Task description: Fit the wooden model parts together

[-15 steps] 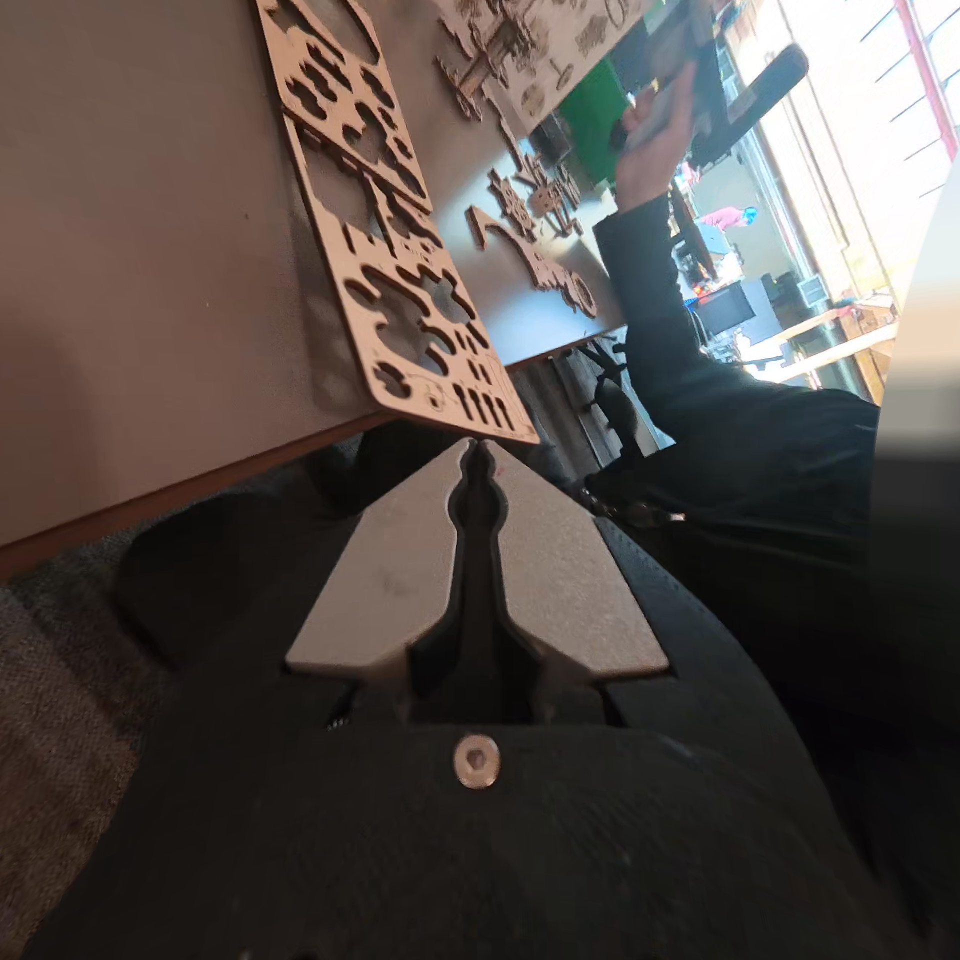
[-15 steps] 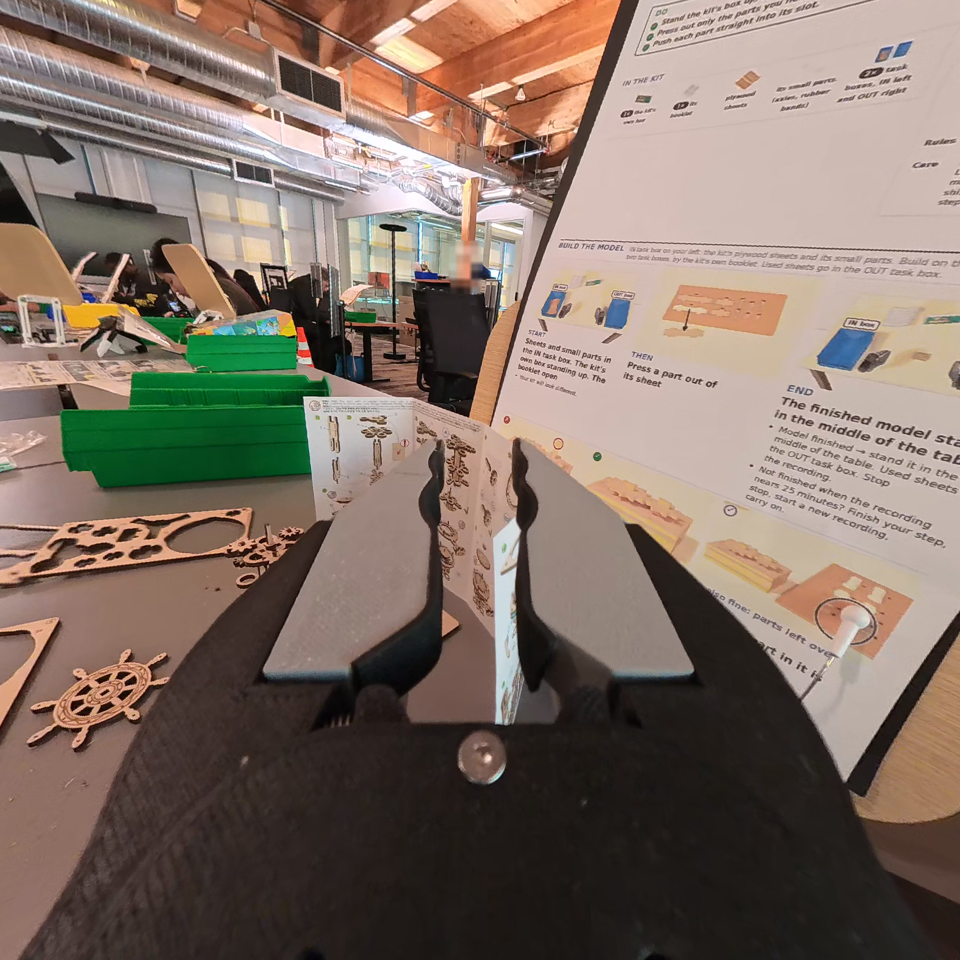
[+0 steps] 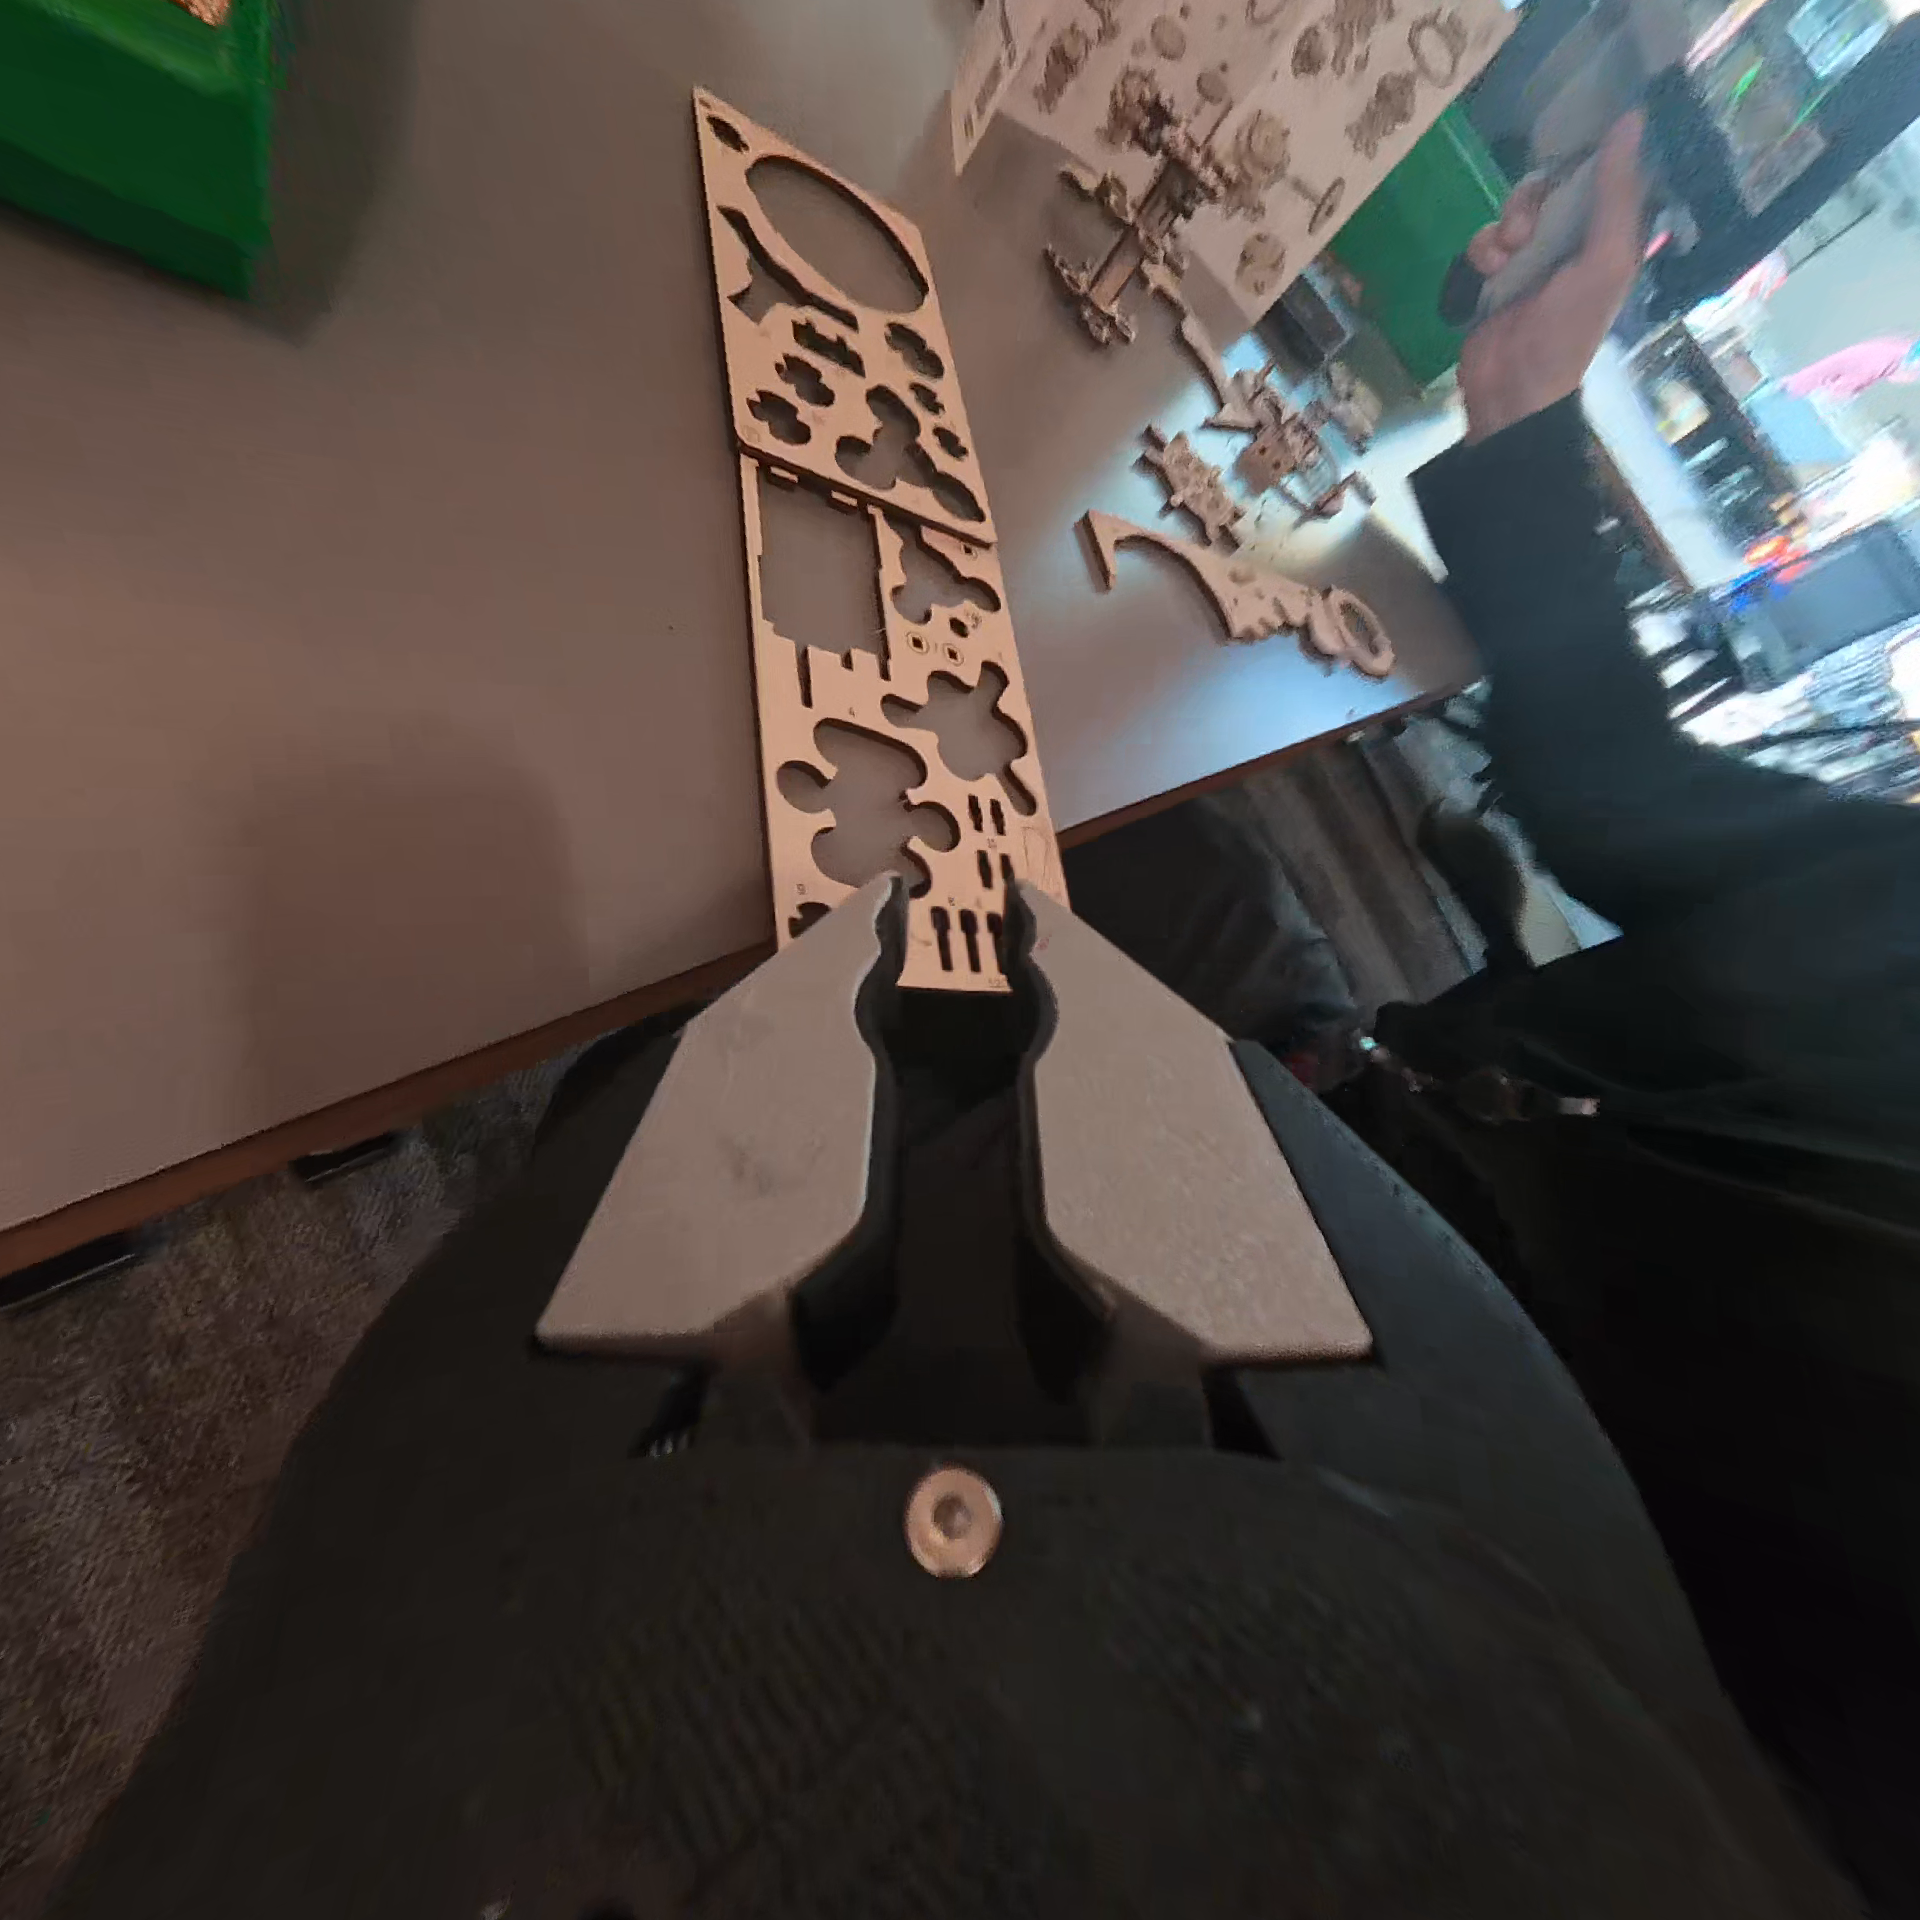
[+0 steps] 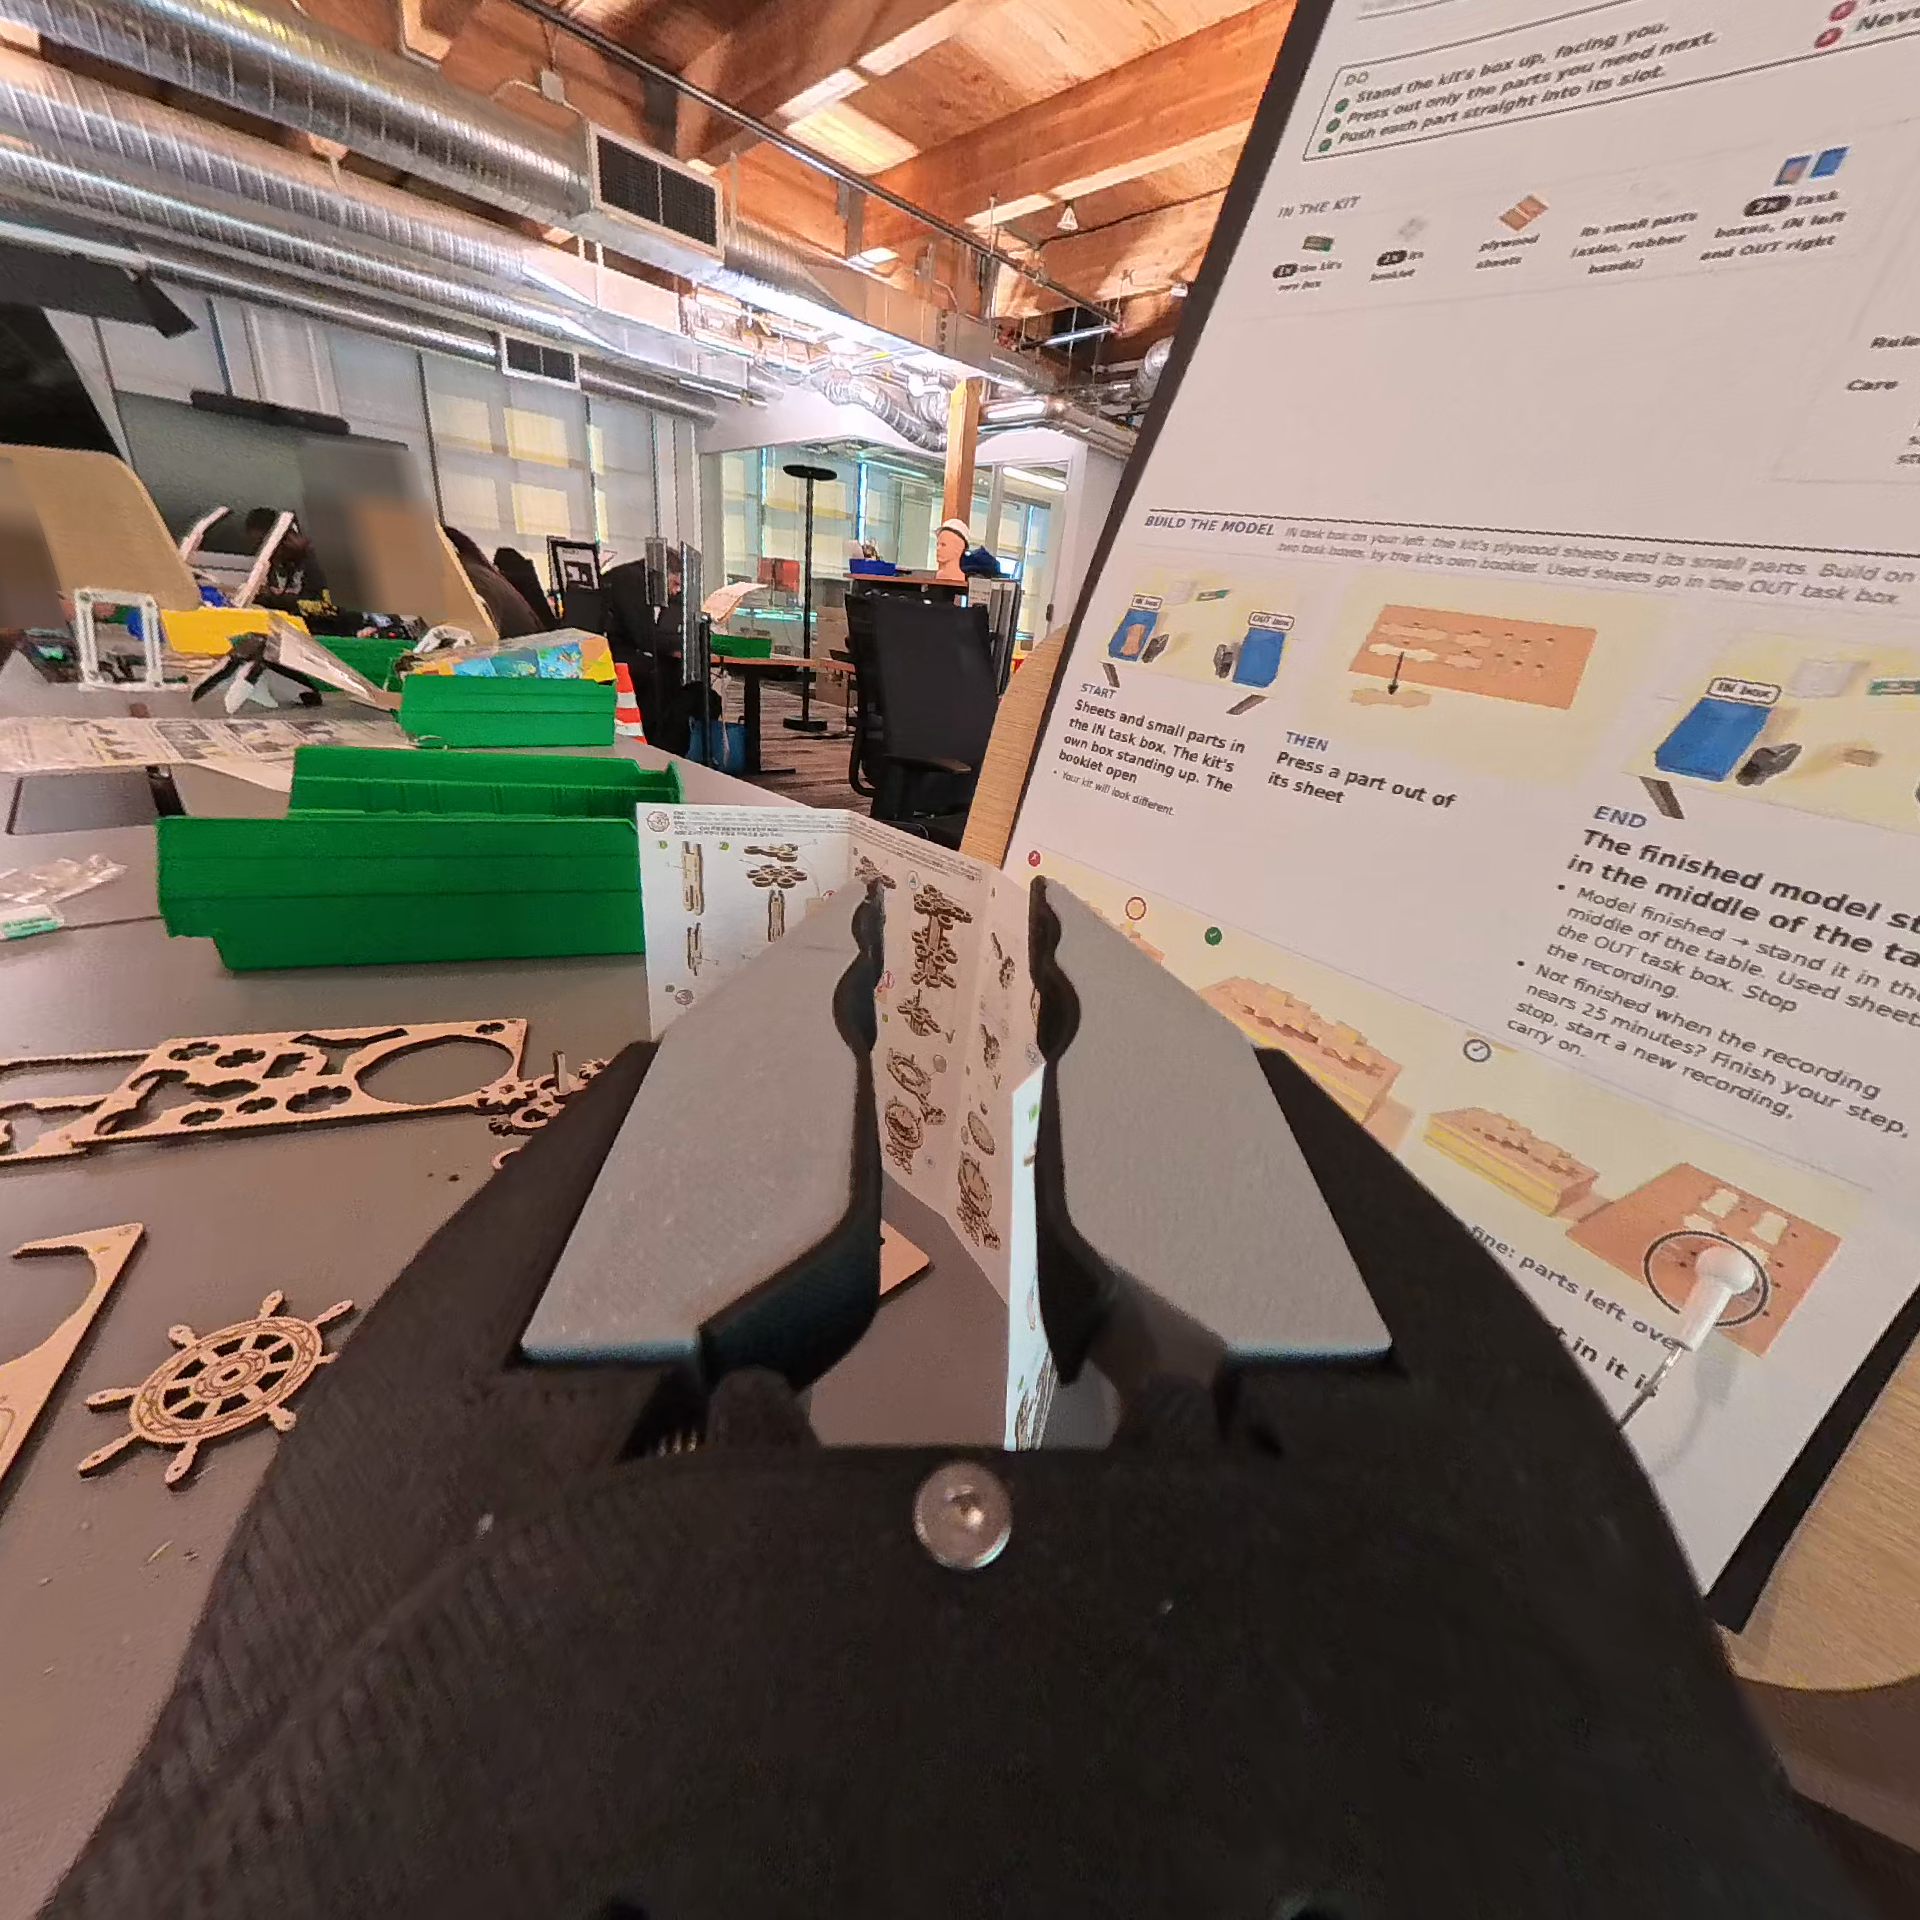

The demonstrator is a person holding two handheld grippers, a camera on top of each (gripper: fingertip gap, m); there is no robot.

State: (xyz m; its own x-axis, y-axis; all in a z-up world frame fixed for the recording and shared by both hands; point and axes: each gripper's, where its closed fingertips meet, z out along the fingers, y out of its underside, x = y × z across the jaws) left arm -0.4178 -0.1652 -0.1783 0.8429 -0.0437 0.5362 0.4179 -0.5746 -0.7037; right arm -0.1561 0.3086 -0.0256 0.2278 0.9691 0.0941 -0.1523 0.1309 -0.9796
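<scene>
A punched-out plywood sheet lies on the grey table, its near end hanging over the table edge. My left gripper is open and empty, below the edge, its tips on either side of that overhanging end. My right gripper is open and empty above the table, facing the folded booklet. A ship's wheel part and another punched sheet lie to its left. A curved wooden part and a part-built model lie further right in the left wrist view.
Green bins stand behind the sheets; one shows at top left in the left wrist view. A large instruction board leans at the right. A person's black sleeve reaches over the table's right side. Some 55 centimetres of space lies between my two pairs of fingers.
My left gripper has opened from shut and swung to line up with the sheet's overhanging end. The right gripper has barely moved.
</scene>
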